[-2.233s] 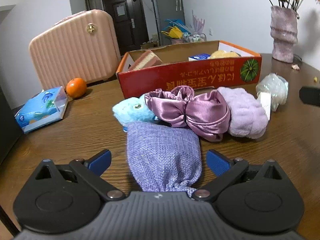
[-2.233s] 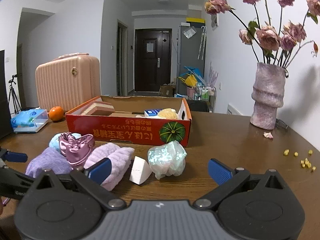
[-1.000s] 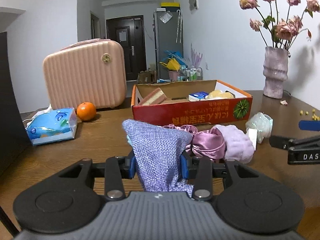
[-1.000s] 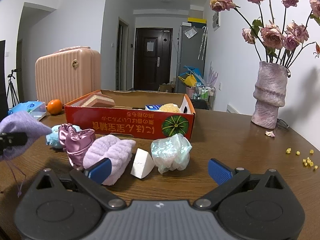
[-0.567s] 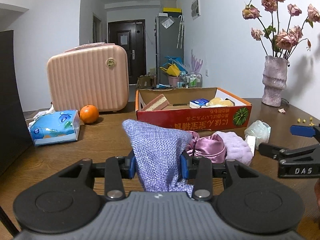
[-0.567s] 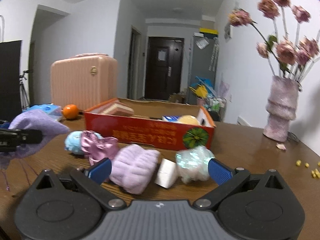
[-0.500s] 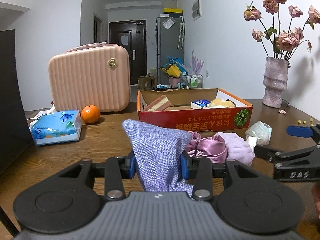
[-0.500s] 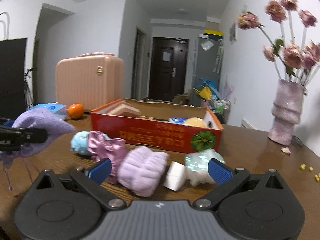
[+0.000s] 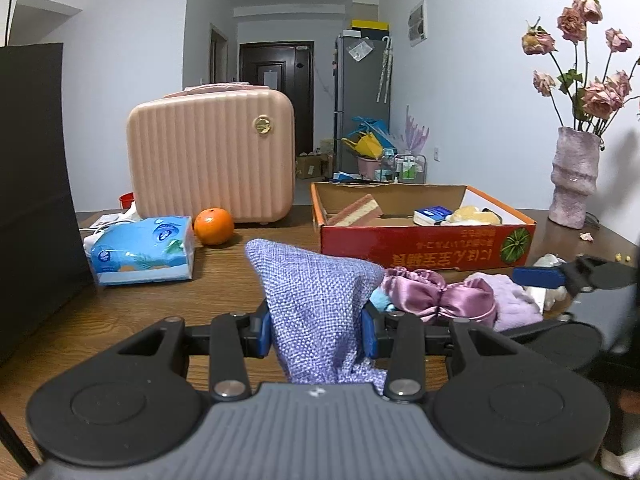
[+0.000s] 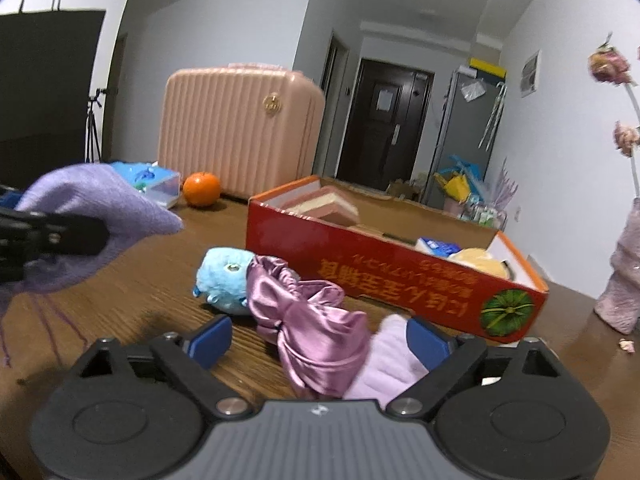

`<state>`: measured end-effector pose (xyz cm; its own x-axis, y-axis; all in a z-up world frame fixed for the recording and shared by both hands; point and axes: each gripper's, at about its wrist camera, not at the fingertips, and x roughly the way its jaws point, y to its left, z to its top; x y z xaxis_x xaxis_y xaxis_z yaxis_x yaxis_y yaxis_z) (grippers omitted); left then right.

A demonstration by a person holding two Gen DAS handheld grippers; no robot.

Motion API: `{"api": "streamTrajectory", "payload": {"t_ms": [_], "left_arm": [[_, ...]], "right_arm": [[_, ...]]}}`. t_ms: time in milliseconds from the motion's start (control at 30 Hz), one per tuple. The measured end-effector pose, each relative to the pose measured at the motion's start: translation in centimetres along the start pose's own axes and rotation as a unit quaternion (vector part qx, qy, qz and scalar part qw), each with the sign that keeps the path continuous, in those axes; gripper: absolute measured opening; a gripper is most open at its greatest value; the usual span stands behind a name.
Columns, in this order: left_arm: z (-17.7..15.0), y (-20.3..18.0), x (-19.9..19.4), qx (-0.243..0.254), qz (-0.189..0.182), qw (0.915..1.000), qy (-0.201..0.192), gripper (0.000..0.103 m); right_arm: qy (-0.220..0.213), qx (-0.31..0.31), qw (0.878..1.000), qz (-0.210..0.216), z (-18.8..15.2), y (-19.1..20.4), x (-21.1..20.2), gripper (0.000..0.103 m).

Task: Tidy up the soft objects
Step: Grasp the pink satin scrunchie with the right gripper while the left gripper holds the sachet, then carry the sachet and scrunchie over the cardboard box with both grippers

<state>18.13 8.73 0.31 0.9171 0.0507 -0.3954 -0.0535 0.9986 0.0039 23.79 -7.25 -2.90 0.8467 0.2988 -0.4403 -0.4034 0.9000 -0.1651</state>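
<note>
Brown wooden table (image 9: 132,312), white-walled room. Left gripper (image 9: 316,330) still clamped on lavender pouch (image 9: 316,300); right gripper (image 10: 318,340), jaws wide, now nearer satin scrunchie (image 10: 308,328).

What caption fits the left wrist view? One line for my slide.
Left gripper clamps a lavender woven pouch above the wooden table, red cardboard box ahead.

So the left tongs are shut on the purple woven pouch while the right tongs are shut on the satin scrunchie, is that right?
Not quite: the right tongs are open, their blue tips on either side of the satin scrunchie, as the right wrist view shows. The left tongs are indeed shut on the purple woven pouch.
</note>
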Motion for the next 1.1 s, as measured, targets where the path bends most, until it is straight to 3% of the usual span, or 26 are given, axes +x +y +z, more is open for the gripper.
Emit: {"api": "streamTrajectory", "payload": {"t_ms": [300, 467, 700, 1100], "left_arm": [[0.0, 1.0, 0.5, -0.012, 0.008, 0.9998, 0.010, 0.041], [0.0, 1.0, 0.8, -0.008, 0.009, 0.9998, 0.013, 0.041], [-0.2, 0.9, 0.9, -0.005, 0.011, 0.9998, 0.016, 0.041], [-0.1, 0.9, 0.9, -0.007, 0.011, 0.9998, 0.012, 0.041]], "right_arm": [[0.045, -0.014, 0.999, 0.003, 0.5, 0.8, 4.4, 0.078], [0.069, 0.004, 0.997, 0.021, 0.6, 0.2, 5.4, 0.059], [0.054, 0.008, 0.998, 0.029, 0.4, 0.2, 4.3, 0.045], [-0.015, 0.042, 0.998, 0.045, 0.2, -1.0, -1.2, 0.043]]}}
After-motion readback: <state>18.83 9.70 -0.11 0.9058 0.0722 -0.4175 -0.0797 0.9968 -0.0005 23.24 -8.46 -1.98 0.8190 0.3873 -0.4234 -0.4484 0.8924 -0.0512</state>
